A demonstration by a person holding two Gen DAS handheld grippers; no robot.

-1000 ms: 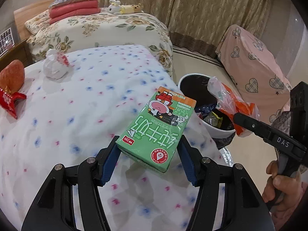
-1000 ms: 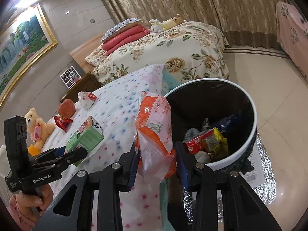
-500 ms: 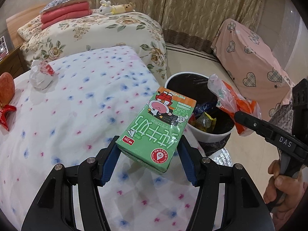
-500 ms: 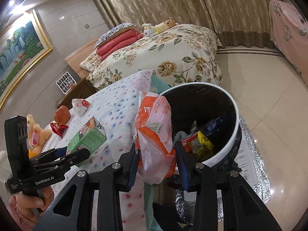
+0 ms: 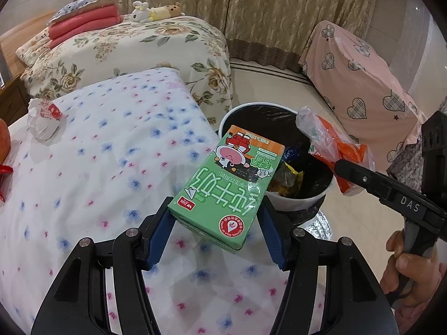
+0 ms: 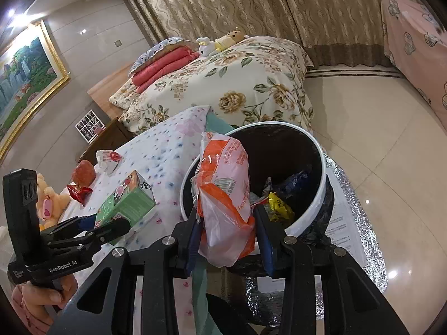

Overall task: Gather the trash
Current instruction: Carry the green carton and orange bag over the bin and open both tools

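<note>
My left gripper clamps the milk carton, my right gripper pinches the orange wrapper; I centre both over the bin at one o'clock before letting go.

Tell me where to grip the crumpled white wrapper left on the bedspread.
Pinch the wrapper at its raised, bunched top, coming from above with open fingers. It sits as a loose puffed mound on the soft bedspread, so a side approach would likely push it along.
</note>
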